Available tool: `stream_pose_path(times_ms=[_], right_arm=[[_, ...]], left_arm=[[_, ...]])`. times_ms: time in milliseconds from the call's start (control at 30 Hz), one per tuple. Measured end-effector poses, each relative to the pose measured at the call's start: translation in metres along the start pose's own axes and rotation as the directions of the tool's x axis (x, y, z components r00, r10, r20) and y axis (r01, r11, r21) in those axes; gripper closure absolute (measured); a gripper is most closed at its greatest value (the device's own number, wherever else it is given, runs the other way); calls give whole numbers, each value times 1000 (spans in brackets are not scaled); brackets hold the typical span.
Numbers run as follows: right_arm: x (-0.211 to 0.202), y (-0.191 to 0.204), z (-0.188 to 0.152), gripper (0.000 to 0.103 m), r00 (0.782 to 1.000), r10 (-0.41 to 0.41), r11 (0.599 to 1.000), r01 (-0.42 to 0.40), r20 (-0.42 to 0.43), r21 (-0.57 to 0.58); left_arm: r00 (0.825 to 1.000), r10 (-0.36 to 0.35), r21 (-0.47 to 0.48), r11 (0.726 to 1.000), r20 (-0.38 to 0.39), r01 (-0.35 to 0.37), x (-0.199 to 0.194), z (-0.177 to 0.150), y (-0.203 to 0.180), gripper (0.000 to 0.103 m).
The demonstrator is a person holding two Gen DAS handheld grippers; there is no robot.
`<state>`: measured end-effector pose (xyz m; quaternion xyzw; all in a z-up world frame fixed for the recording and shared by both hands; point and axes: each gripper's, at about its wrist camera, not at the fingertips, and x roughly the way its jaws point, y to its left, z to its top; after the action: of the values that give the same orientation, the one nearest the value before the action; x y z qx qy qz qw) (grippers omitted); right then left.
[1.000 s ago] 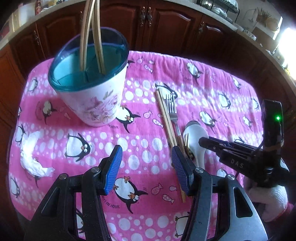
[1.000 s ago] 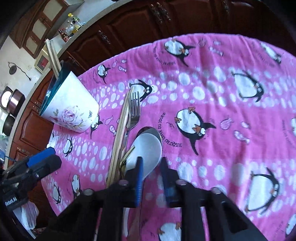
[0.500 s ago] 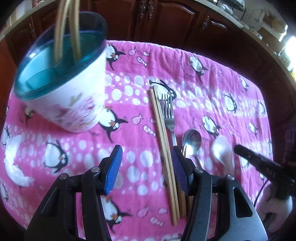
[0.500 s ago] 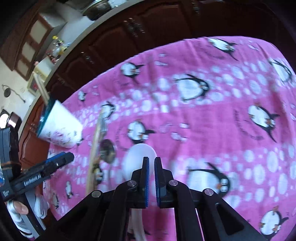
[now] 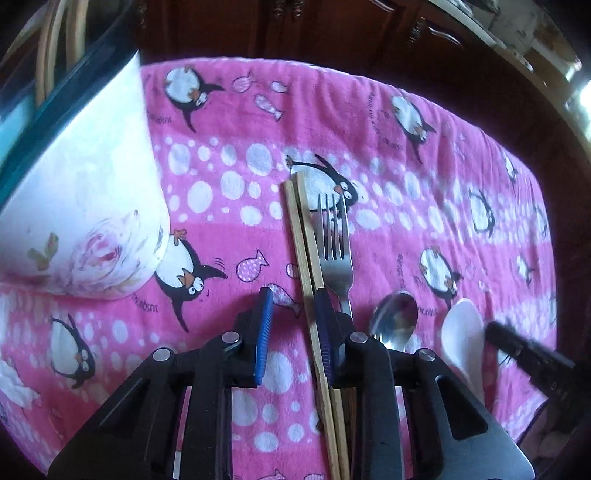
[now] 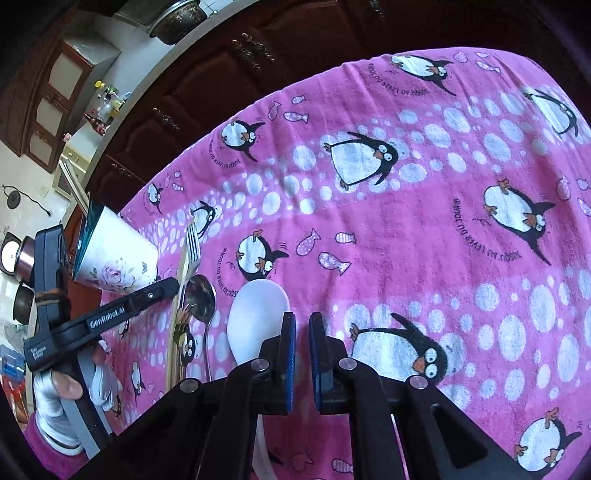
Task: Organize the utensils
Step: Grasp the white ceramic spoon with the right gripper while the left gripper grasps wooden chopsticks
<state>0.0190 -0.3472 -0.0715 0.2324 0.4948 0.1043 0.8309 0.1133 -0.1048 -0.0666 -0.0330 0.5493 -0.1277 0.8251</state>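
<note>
A pair of wooden chopsticks (image 5: pixel 301 229) lies on the pink cloth beside a steel fork (image 5: pixel 334 240), a metal spoon (image 5: pixel 393 317) and a white spoon (image 5: pixel 461 332). My left gripper (image 5: pixel 294 332) hangs low over the chopsticks with its jaws closing. The chopsticks run between the pads against the right one, and the left pad stands clear of them. My right gripper (image 6: pixel 302 350) is shut with nothing between its pads. The white spoon (image 6: pixel 258 314) lies just left of it, its handle passing under the left finger. A floral utensil holder (image 5: pixel 85 206) with a teal rim stands at the left and holds more chopsticks (image 5: pixel 48 55).
A pink penguin cloth (image 6: pixel 443 184) covers the table, with open cloth on the right. Dark wooden cabinets (image 5: pixel 295 29) run behind the far edge. A crumpled white tissue (image 5: pixel 14 384) lies near the left edge. A gloved hand (image 6: pixel 55 391) holds the left gripper.
My left gripper moved right and down over the chopsticks, and its jaws narrowed. The right gripper closed, and the white spoon came off the metal spoon to lie on its right.
</note>
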Motion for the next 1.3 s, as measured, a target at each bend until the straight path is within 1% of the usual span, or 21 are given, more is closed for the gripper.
stream_pose_path(times_ms=[100, 133, 167, 200, 267, 400, 533, 600, 700, 767, 867, 967, 1033, 1067, 1133, 1200, 1233, 1300], right_arm=[[4, 4, 0, 96, 1000, 1, 1000, -1, -5, -3], [4, 5, 0, 96, 1000, 3, 1000, -3, -6, -5], [4, 6, 0, 96, 1000, 5, 1000, -5, -6, -8], [4, 7, 0, 96, 1000, 5, 1000, -5, -7, -12], [5, 9, 0, 96, 1000, 1, 1000, -1, -8, -16], [5, 12, 0, 96, 1000, 2, 999, -2, -14, -34], [13, 13, 1, 96, 999, 10, 999, -12, -32, -37], [15, 15, 0, 96, 999, 28, 999, -29, -31, -40], [10, 18, -3, 98, 998, 47, 998, -49, -38, -37], [2, 23, -8, 99, 998, 56, 997, -58, -41, -57], [-9, 27, -19, 99, 997, 46, 996, -51, -62, -78], [-11, 27, -26, 99, 994, 27, 995, -36, -102, -90], [-10, 25, -27, 97, 994, -13, 996, 3, -104, -92], [-10, 24, -27, 96, 995, -18, 996, 10, -99, -84], [-10, 22, -25, 92, 996, -17, 997, 11, -88, -70], [-10, 24, -22, 89, 997, -23, 997, 17, -79, -75], [-10, 24, -21, 85, 997, -23, 997, 17, -80, -76], [-8, 25, -19, 80, 996, -18, 997, 13, -83, -71]], left_arm=[[1000, 21, 51, 998, 9, -21, 1, 1, -8, 81], [1000, 10, 58, 998, 0, -10, 3, 2, -10, 81], [1000, -3, 53, 999, -24, 5, 7, 3, -12, 87], [1000, -10, 48, 999, -28, 11, 8, 4, -15, 89], [1000, -8, 62, 998, -19, 9, 9, 4, -15, 91], [999, -39, 34, 999, -23, 40, 6, -1, -7, 93], [999, -49, 29, 998, -23, 50, -9, -21, 10, 94], [998, -59, 23, 998, -24, 59, -17, -29, 17, 94], [996, -81, 14, 997, -40, 82, -27, -51, 29, 94], [995, -81, 30, 996, -60, 83, -35, -67, 34, 94], [992, -94, 42, 994, -86, 97, -50, -89, 41, 94], [993, -90, 54, 994, -83, 94, -55, -96, 43, 92], [996, -69, 63, 995, -56, 73, -59, -94, 47, 90], [998, -52, 65, 996, -42, 55, -60, -91, 49, 87], [999, -30, 57, 998, -27, 31, -59, -82, 53, 86], [1000, -13, 63, 998, -29, 15, -53, -74, 57, 86], [999, -6, 68, 998, -34, 8, -50, -71, 57, 86], [999, -16, 78, 997, -39, 19, -47, -68, 55, 86]])
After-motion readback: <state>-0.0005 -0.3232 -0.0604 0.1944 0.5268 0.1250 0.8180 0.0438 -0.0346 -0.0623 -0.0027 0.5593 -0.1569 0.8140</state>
